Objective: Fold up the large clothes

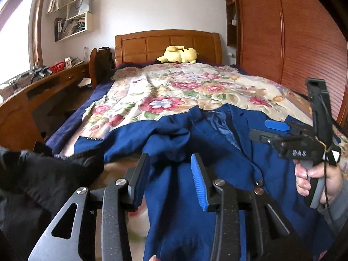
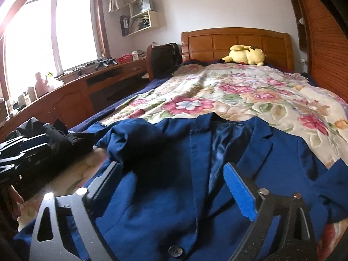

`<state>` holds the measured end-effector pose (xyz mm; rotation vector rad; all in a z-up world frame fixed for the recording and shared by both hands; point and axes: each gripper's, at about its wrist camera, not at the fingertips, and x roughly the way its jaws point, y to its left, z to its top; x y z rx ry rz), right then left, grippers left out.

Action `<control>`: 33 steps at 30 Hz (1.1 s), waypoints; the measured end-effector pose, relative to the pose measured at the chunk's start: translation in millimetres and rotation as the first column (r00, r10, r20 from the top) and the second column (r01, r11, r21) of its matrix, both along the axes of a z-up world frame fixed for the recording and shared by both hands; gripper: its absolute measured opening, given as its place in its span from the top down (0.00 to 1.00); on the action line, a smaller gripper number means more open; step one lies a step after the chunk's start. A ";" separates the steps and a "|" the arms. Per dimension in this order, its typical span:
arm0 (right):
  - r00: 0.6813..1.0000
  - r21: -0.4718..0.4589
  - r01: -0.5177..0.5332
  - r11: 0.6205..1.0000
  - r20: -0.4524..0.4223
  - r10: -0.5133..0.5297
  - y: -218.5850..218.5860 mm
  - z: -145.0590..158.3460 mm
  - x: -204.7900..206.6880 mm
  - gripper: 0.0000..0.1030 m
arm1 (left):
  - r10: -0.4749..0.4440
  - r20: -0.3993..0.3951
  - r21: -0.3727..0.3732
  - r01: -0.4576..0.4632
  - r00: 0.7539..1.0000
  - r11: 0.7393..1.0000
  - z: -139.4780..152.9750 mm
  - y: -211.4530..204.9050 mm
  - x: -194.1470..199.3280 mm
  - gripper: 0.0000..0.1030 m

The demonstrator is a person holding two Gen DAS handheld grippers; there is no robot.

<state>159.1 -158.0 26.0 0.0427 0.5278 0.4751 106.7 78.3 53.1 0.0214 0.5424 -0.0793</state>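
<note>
Bedroom, daylight through a window on the far left. Wooden headboard at the far end of the bed, yellow plush toy lying just before it. Floral bedspread covers the mattress; long wooden desk runs along the window side, cluttered with bottles and small items. Slatted wooden wardrobe on the opposite side. White wall shelves above the desk.

Blue blazer spread front-up on the near end of the bedspread, collar toward the headboard, lapels open showing shiny lining. One sleeve bunched across the chest, ahead of and a little left of the right gripper's jaws. A dark button sits low between those jaws, near the camera.

Left gripper: jaws apart, blue blazer cloth running up between them; whether the pads touch the cloth I cannot tell. Black garment heaped just left of these jaws, at the bed's edge.

Right gripper: jaws spread wide over the blazer's front, nothing pinched; blue pad visible on the right finger. Seen from the left wrist view, this gripper hovers to the right above the blazer, held by the person's right hand, fingers wrapped on the trigger grip.
</note>
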 end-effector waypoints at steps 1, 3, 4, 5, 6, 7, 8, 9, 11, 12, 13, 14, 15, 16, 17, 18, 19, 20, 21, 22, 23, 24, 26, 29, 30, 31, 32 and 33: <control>1.000 0.003 -0.002 1.000 -0.008 0.002 0.8 0.1 1.1 0.16 | 0.005 0.001 -0.007 -0.005 1.000 1.000 -2.2 4.9 -3.2 0.61; 0.999 0.002 -0.018 1.000 -0.026 0.018 6.8 2.4 4.8 0.20 | 0.015 0.000 0.005 -0.015 1.000 1.000 -7.2 13.4 -7.3 0.60; 0.999 -0.008 -0.026 1.000 -0.027 0.025 12.7 5.3 5.6 0.23 | 0.018 -0.002 0.029 -0.018 1.000 0.999 -8.3 15.6 -8.4 0.60; 0.999 -0.029 -0.037 0.999 -0.025 0.037 20.1 8.2 7.9 0.24 | 0.024 0.001 0.047 -0.024 1.000 0.999 -8.6 17.5 -8.9 0.60; 0.999 -0.055 -0.049 0.997 -0.020 0.048 29.1 11.7 10.7 0.25 | 0.033 0.004 0.059 -0.033 0.999 0.998 -8.3 19.8 -8.9 0.60; 0.998 -0.072 -0.059 0.996 -0.016 0.058 36.2 14.3 14.0 0.25 | 0.036 0.009 0.051 -0.037 0.999 0.998 -8.0 25.0 -10.7 0.60; 0.997 -0.086 -0.079 0.993 -0.019 0.078 46.6 17.4 19.3 0.25 | 0.034 0.011 0.037 -0.035 0.999 0.999 -7.2 29.4 -11.7 0.60; 0.995 -0.099 -0.097 0.990 -0.023 0.095 56.0 19.6 24.7 0.25 | 0.031 0.011 0.023 -0.032 0.999 0.999 -6.5 35.1 -12.6 0.60; 0.991 -0.128 -0.129 0.983 -0.036 0.125 79.4 23.9 40.0 0.27 | 0.041 0.011 0.020 -0.041 0.999 0.999 -5.7 44.8 -14.4 0.60; 0.988 -0.132 -0.153 0.979 -0.051 0.147 91.4 25.3 49.6 0.27 | 0.045 0.012 0.020 -0.045 0.999 0.999 -5.5 46.8 -15.1 0.60; 0.986 -0.142 -0.164 0.976 -0.058 0.157 100.8 25.8 56.8 0.28 | 0.051 0.014 0.018 -0.052 0.999 0.999 -5.1 52.6 -15.6 0.60; 0.984 -0.161 -0.176 0.971 -0.064 0.168 112.3 25.7 65.5 0.29 | 0.055 0.014 0.014 -0.056 0.998 0.998 -5.1 56.9 -16.6 0.60; 0.982 -0.182 -0.187 0.965 -0.071 0.177 123.6 24.4 74.4 0.29 | 0.060 0.012 0.010 -0.060 0.998 0.998 -5.2 60.6 -16.7 0.60; 0.979 -0.204 -0.198 0.959 -0.083 0.185 134.2 21.6 83.6 0.30 | 0.066 0.012 0.005 -0.066 0.998 0.998 -5.1 65.1 -16.9 0.60; 0.977 -0.223 -0.210 0.952 -0.097 0.193 142.6 18.5 89.6 0.30 | 0.074 0.014 0.000 -0.074 0.997 0.997 -4.6 69.7 -17.3 0.60; 0.974 -0.243 -0.221 0.944 -0.111 0.200 149.9 15.4 96.7 0.31 | 0.079 0.015 -0.003 -0.079 0.997 0.997 -4.4 73.2 -17.1 0.60; 0.971 -0.267 -0.231 0.935 -0.126 0.204 159.1 11.7 103.4 0.32 | 0.082 0.014 -0.004 -0.082 0.997 0.997 -4.2 75.7 -16.8 0.60; 0.970 -0.291 -0.236 0.927 -0.133 0.205 167.6 8.3 109.0 0.33 | 0.088 0.017 -0.006 -0.088 0.996 0.996 -3.6 79.1 -17.0 0.60; 0.968 -0.307 -0.244 0.920 -0.140 0.209 175.1 5.7 113.5 0.33 | 0.089 0.019 -0.009 -0.089 0.996 0.996 -3.0 81.2 -18.1 0.60; 0.965 -0.315 -0.254 0.914 -0.150 0.217 181.0 4.1 118.7 0.34 | 0.090 0.020 -0.013 -0.090 0.996 0.996 -2.5 83.4 -18.7 0.60; 0.959 -0.315 -0.271 0.909 -0.166 0.229 186.9 1.8 122.9 0.35 | 0.090 0.022 -0.017 -0.090 0.996 0.996 -1.7 85.3 -19.3 0.60; 0.955 -0.313 -0.283 0.907 -0.183 0.235 191.8 -0.2 127.1 0.35 | 0.091 0.024 -0.018 -0.091 0.996 0.996 -1.5 86.7 -20.4 0.60; 0.953 -0.345 -0.289 0.893 -0.195 0.233 204.8 -2.9 135.9 0.38 | 0.097 0.025 -0.021 -0.096 0.995 0.995 -0.9 89.8 -21.1 0.60; 0.954 -0.408 -0.278 0.870 -0.219 0.203 210.8 -13.7 149.4 0.55 | 0.098 0.030 -0.029 -0.097 0.995 0.995 0.1 92.3 -23.5 0.60; 0.958 -0.429 -0.262 0.864 -0.220 0.182 209.8 -16.6 152.5 0.60 | 0.097 0.031 -0.030 -0.096 0.995 0.995 0.6 92.5 -24.4 0.60; 0.961 -0.442 -0.252 0.861 -0.220 0.169 211.0 -18.5 155.5 0.69 | 0.097 0.033 -0.029 -0.096 0.995 0.995 1.3 92.4 -25.3 0.60; 0.960 -0.443 -0.252 0.860 -0.226 0.165 207.3 -20.5 157.0 0.72 | 0.097 0.035 -0.030 -0.096 0.995 0.995 2.0 92.4 -27.7 0.60; 0.959 -0.437 -0.255 0.863 -0.227 0.168 205.4 -21.0 156.2 0.79 | 0.095 0.036 -0.031 -0.094 0.995 0.995 2.8 93.4 -27.9 0.60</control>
